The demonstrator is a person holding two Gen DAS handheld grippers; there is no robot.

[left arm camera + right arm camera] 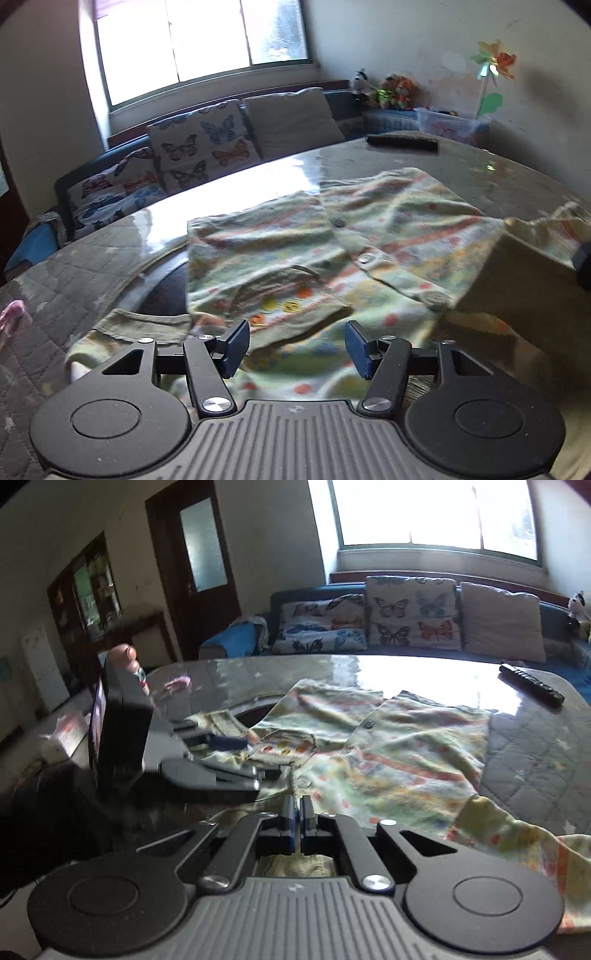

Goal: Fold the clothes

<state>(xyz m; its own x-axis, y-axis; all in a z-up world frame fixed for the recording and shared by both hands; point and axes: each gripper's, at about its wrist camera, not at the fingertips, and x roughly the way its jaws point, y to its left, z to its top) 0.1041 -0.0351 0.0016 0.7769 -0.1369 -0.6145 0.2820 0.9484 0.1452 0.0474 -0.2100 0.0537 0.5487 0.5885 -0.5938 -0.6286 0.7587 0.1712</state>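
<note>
— Jaws: how are they set?
— Left gripper is held released over the shirt; right gripper is clenched on its near edge.
— Handling?
— Soft, limp cloth, spread on the desk ahead; best pinched at hems.

The left gripper hides part of the shirt, both blurred

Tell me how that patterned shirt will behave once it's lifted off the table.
The patterned shirt looks thin and creased, so it will probably droop and fold on itself. Its sleeve already sags from where the right gripper pinches it. The glossy table likely lets it slide rather than catch.
</note>
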